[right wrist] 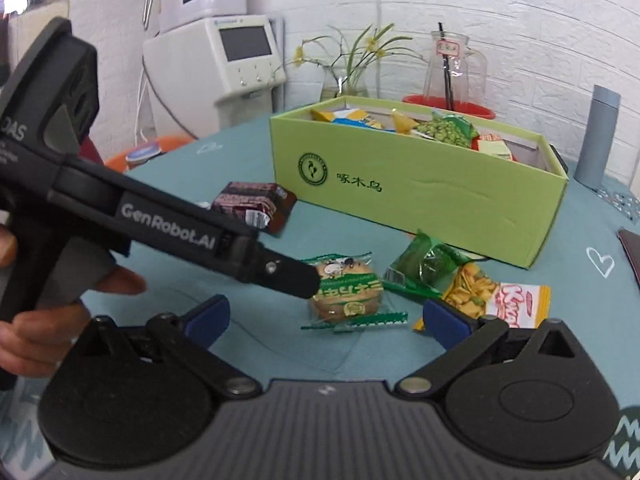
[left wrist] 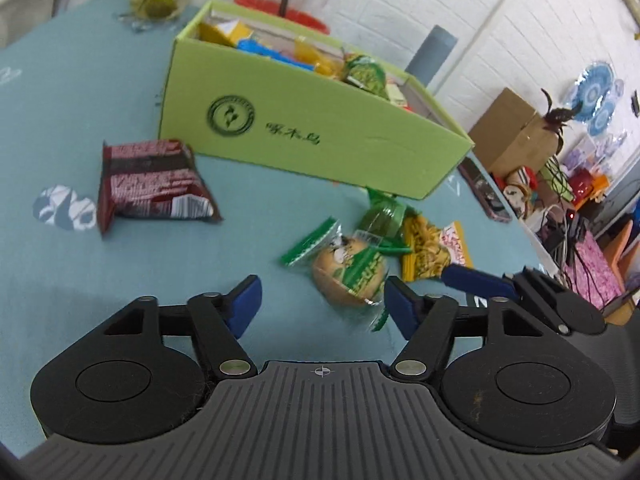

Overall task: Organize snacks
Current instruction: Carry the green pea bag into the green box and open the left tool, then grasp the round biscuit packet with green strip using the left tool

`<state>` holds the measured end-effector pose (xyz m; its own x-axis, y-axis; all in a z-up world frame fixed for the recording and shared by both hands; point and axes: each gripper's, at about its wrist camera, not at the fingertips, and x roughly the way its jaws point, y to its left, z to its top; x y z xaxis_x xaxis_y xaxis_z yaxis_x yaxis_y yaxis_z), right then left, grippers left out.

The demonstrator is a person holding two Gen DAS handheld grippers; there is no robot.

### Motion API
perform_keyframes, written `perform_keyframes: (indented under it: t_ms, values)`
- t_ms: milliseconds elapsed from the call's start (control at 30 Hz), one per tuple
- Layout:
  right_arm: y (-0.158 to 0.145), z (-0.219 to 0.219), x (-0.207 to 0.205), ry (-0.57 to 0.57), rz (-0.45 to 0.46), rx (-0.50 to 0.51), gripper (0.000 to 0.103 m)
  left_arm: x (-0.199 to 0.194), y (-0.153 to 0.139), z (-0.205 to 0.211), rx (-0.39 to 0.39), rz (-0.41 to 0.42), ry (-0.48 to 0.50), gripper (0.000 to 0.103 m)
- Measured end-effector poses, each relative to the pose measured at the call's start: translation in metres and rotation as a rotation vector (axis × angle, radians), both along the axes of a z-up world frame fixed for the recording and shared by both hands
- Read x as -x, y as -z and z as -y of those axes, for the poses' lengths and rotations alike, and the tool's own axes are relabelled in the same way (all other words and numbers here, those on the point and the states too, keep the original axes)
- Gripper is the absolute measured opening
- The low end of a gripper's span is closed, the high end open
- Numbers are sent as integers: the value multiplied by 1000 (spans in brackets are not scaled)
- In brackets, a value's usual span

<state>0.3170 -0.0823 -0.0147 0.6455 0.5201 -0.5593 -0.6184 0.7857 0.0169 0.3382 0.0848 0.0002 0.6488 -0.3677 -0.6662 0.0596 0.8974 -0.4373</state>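
Cookie packet [left wrist: 352, 270] lies just ahead of spread left tongs [left wrist: 322, 306].

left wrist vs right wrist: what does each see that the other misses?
Left wrist only: brown cardboard boxes and floor clutter off the table's right side, blue plates on the wall.

Right wrist only: white water dispenser, and the person's hand holding the left gripper body.

Both: green box part filled with snacks, dark red packet, round cookie pack, green pack, yellow chips pack, glass jug, flower vase, grey bottle. The right gripper is open too.
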Motion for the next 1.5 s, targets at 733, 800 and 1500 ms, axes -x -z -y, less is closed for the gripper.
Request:
perform_keyframes:
  t_ms: [733,800,1500]
  values:
    - [20,-23,87,-66,-69,40,102,56,7,28,-109,39,141,29]
    - [21,-23,103,-52,-70,40,102,72,7,31,-126,53,153,32]
    - [14,-9,112,50,-60,4,69,102,5,36,-63,21,169,17]
